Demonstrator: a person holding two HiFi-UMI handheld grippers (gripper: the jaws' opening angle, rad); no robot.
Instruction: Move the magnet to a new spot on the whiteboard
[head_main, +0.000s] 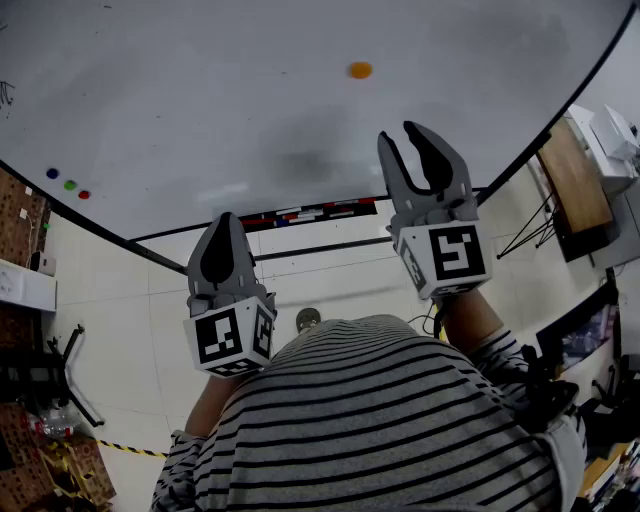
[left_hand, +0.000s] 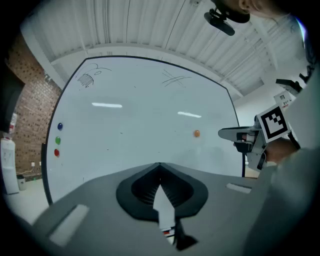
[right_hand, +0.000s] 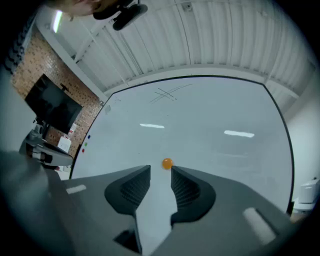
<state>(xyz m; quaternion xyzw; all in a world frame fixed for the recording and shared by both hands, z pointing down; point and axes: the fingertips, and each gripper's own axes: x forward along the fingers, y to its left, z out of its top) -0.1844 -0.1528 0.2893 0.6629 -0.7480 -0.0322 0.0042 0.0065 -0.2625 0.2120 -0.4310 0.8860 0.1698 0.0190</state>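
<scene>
We record one small round orange magnet (head_main: 360, 70), stuck flat on the upright whiteboard (head_main: 200, 110), on bare white surface, well clear of its edges.

Shirt (head_main: 380, 420) at 6 o'clock in the head view has black and white horizontal stripes, sleeves striped too; left gripper (head_main: 224, 222) at 8 o'clock and right gripper (head_main: 400, 140) at 2 o'clock are grey, with black ribbed pads (right_hand: 132, 189); each bears a white cube (head_main: 232, 338) with black square markers.

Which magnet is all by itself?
The orange magnet sits alone; the blue magnet, green magnet and red magnet huddle together at the board's left edge.
</scene>
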